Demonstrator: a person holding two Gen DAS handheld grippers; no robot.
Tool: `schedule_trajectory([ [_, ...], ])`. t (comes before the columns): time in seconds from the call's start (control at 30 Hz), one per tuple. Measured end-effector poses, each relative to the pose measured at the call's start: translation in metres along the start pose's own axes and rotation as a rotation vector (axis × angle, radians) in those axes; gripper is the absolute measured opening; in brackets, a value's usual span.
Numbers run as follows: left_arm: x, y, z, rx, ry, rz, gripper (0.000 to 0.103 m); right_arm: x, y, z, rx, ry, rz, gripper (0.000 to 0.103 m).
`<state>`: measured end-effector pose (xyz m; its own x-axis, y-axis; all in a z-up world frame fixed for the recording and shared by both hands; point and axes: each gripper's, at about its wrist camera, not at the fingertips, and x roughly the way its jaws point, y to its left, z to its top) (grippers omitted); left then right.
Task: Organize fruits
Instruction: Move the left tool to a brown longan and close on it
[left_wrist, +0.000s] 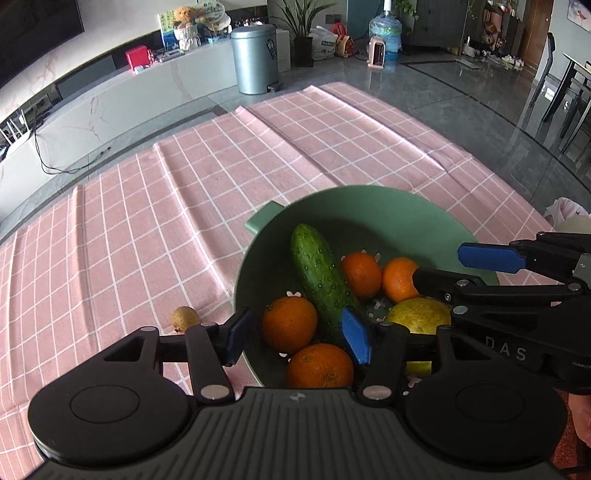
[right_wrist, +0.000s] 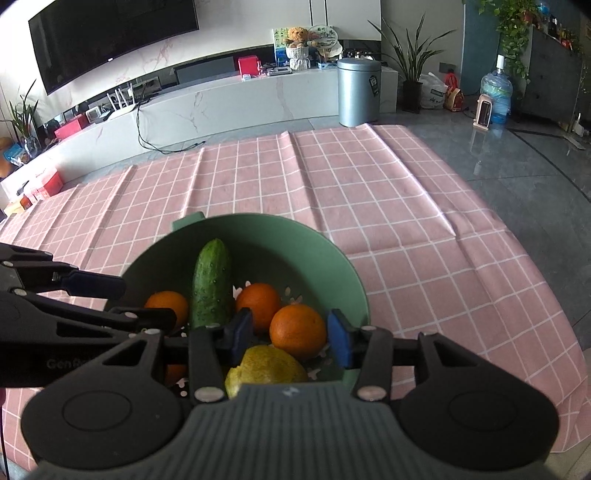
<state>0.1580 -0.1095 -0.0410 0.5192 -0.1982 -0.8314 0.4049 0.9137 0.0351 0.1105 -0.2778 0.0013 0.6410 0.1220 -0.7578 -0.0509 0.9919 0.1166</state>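
Pink checked cloth (right_wrist: 406, 206) on grey floor, TV unit (right_wrist: 229, 99) at 12. Cucumber (right_wrist: 212, 282) in green bowl (right_wrist: 343, 266), long axis 12–6. Left gripper (left_wrist: 295, 336) and right gripper (right_wrist: 288, 338) both spread wide, holding nothing.

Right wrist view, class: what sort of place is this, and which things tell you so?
Most likely a home living room: a large wall-mounted television above a long white media console, with a potted plant and water jug on the tiled floor.

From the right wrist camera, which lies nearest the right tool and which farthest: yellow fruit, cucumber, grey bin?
1. Yellow fruit, in the green bowl, just under the right tool.
2. Cucumber, deeper in the bowl, left.
3. Grey bin, on the floor beyond the cloth.
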Motion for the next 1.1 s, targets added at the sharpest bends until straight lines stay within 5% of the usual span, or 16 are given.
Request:
schedule_trajectory([
  [0.3, -0.031, 0.003, -0.007, 0.069, -0.011, 0.001, 0.066, -0.033, 0.009, -0.004, 0.038, -0.014, 0.046, 0.053],
  [0.8, -0.076, 0.044, -0.061, 0.149, 0.034, -0.109, 0.066, -0.071, 0.053, -0.047, 0.055, 0.051, 0.194, 0.053],
  [1.1, -0.075, 0.076, -0.098, 0.158, 0.06, -0.115, 0.066, -0.079, 0.089, -0.076, 0.045, 0.028, 0.233, 0.047],
])
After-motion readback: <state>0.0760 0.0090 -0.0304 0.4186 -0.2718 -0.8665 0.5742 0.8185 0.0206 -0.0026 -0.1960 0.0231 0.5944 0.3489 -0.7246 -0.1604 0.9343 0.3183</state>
